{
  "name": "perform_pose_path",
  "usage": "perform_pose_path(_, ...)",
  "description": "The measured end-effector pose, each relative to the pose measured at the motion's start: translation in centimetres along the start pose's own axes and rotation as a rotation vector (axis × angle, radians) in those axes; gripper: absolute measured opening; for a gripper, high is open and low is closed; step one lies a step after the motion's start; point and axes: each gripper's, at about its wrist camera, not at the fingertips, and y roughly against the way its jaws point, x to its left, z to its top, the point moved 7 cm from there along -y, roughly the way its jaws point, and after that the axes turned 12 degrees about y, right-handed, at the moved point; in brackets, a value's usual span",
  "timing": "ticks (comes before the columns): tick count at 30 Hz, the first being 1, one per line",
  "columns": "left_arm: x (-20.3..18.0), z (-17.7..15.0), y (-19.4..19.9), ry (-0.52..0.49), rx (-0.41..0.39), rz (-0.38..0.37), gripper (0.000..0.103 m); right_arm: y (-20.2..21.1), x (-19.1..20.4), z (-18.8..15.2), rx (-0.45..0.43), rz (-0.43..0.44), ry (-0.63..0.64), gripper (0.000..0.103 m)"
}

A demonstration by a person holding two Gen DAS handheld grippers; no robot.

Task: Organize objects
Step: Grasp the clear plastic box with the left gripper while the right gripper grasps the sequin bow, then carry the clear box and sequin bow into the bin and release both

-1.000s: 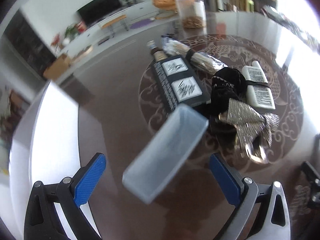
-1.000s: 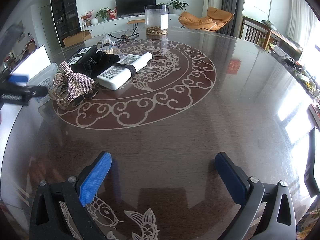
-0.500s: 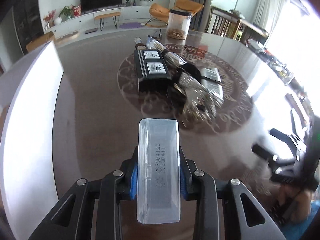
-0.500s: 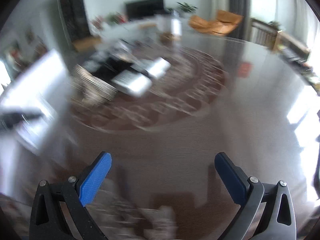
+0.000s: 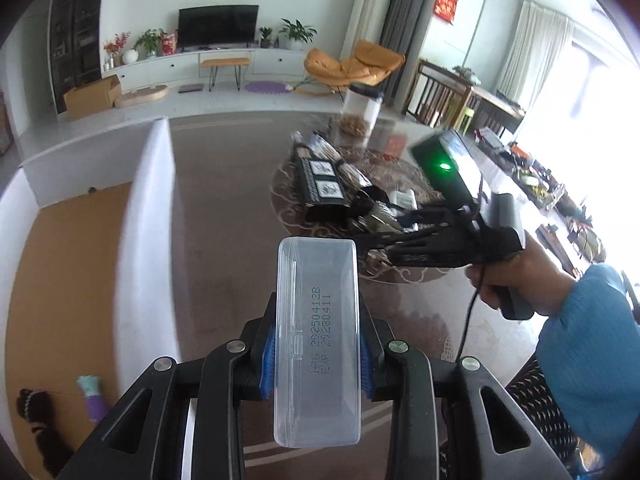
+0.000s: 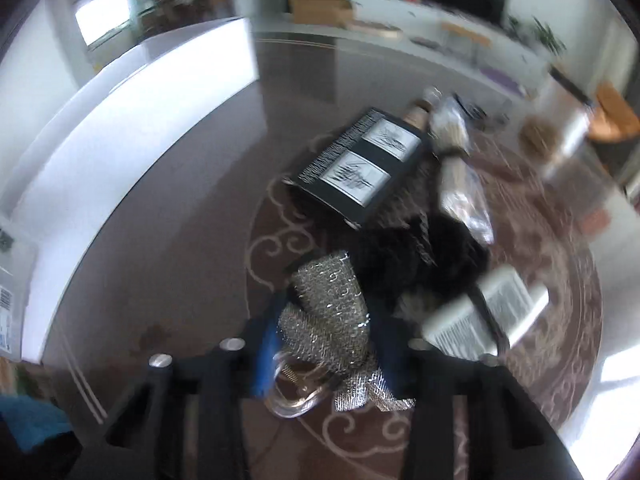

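My left gripper (image 5: pixel 316 356) is shut on a clear plastic case (image 5: pixel 317 344) with printed code and holds it above the dark table (image 5: pixel 224 216), right of a white box (image 5: pixel 148 240). My right gripper (image 6: pixel 326 344) is shut on a silver sequin bow (image 6: pixel 332 320) with a clear hair hoop (image 6: pixel 296 396), at the near edge of the pile. In the left wrist view the right gripper (image 5: pixel 376 236) reaches into that pile from the right.
The pile holds a black flat package (image 6: pixel 358 170), a black cloth (image 6: pixel 420 256), a white labelled packet (image 6: pixel 484 316) and a foil bag (image 6: pixel 460 176). The white box has a cardboard floor (image 5: pixel 60 280) with a purple-green item (image 5: pixel 92 396) and a dark item (image 5: pixel 36 420). A clear jar (image 5: pixel 360 114) stands behind.
My left gripper closed on the clear case and lifted it toward the white box. My right gripper swung left to the pile and closed on the sequin bow.
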Motion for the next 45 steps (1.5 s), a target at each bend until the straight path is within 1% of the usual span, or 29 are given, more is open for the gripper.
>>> perform_pose_path(2,1.3,-0.2,0.8,0.013,-0.007,0.004,0.031,0.8,-0.2,-0.9,0.004,0.008,-0.057,0.032)
perform_pose_path(5,2.7,-0.8,1.2,0.038,0.003,-0.006,0.031,2.4,-0.4,-2.4,-0.006,0.02,-0.15,0.031)
perform_pose_path(7,3.2,-1.0,1.4,0.051,0.0,-0.015,0.031,4.0,-0.7,-3.7,-0.028,0.028,-0.209,0.03)
perform_pose_path(9,3.4,-1.1,2.2,0.062,-0.01,-0.032,0.031,5.3,-0.8,-4.0,-0.059,0.047,-0.268,0.03)
perform_pose_path(12,4.0,-0.6,4.0,0.088,-0.03,-0.066,0.031,7.1,-0.1,-3.2,-0.103,0.072,-0.316,0.03)
perform_pose_path(15,5.8,0.5,6.6,0.123,-0.069,-0.072,0.031,9.7,2.9,-0.8,-0.164,0.109,-0.305,0.03)
perform_pose_path(16,6.8,0.9,7.5,0.131,-0.088,-0.055,0.031,10.9,4.6,0.6,-0.199,0.134,-0.283,0.03)
perform_pose_path(19,10.8,1.8,10.3,0.157,-0.141,0.044,0.031,14.1,10.7,5.6,-0.302,0.24,-0.195,0.03)
perform_pose_path(20,12.6,1.8,11.1,0.171,-0.152,0.089,0.031,14.8,12.9,7.2,-0.328,0.272,-0.159,0.03)
perform_pose_path(21,14.0,1.8,11.5,0.185,-0.156,0.122,0.031,15.5,15.4,8.9,-0.351,0.308,-0.116,0.03)
perform_pose_path(23,17.3,1.4,12.2,0.228,-0.15,0.194,0.031,16.1,19.8,11.3,-0.37,0.368,-0.049,0.03)
perform_pose_path(25,20.0,0.7,12.3,0.257,-0.136,0.257,0.031,15.5,23.3,13.1,-0.359,0.413,0.01,0.03)
perform_pose_path(27,22.2,-0.2,12.0,0.277,-0.113,0.306,0.031,14.2,26.5,14.2,-0.328,0.425,0.068,0.03)
perform_pose_path(29,23.7,-1.1,11.3,0.299,-0.086,0.324,0.031,12.0,28.9,14.6,-0.276,0.435,0.102,0.03)
perform_pose_path(31,24.6,-1.8,10.6,0.313,-0.056,0.335,0.032,10.0,30.3,14.6,-0.233,0.443,0.111,0.031)
perform_pose_path(32,25.2,-2.2,10.1,0.315,-0.022,0.347,0.033,8.5,30.6,14.6,-0.208,0.448,0.111,0.032)
perform_pose_path(33,25.4,-2.3,9.6,0.315,-0.003,0.363,0.036,7.2,31.2,14.5,-0.18,0.451,0.109,0.035)
perform_pose_path(34,25.8,-2.4,9.2,0.318,0.005,0.386,0.056,6.5,31.4,14.5,-0.16,0.452,0.106,0.05)
perform_pose_path(35,26.2,-2.5,9.0,0.322,0.005,0.419,0.079,5.8,31.5,14.4,-0.14,0.447,0.1,0.059)
perform_pose_path(36,26.2,-2.6,9.0,0.323,-0.008,0.434,0.084,5.5,31.4,14.5,-0.138,0.426,0.088,0.072)
perform_pose_path(37,26.2,-2.6,9.5,0.324,-0.03,0.441,0.087,5.3,30.6,14.4,-0.151,0.399,0.078,0.076)
perform_pose_path(39,25.9,-2.2,10.0,0.318,-0.068,0.444,0.087,6.1,29.3,14.4,-0.2,0.402,0.055,0.077)
perform_pose_path(41,25.0,-1.7,10.2,0.304,-0.103,0.443,0.087,7.3,27.4,14.1,-0.25,0.372,0.017,0.08)
perform_pose_path(42,24.3,-1.5,10.2,0.294,-0.119,0.434,0.087,7.8,26.3,13.8,-0.275,0.346,0.0,0.085)
perform_pose_path(43,23.4,-1.3,10.2,0.282,-0.133,0.42,0.087,8.5,24.5,13.1,-0.312,0.3,-0.023,0.089)
perform_pose_path(44,21.9,-1.0,9.9,0.26,-0.146,0.393,0.087,8.9,23.1,12.6,-0.337,0.255,-0.04,0.09)
perform_pose_path(45,20.5,-0.8,9.7,0.238,-0.152,0.365,0.087,9.3,20.9,11.4,-0.364,0.182,-0.061,0.093)
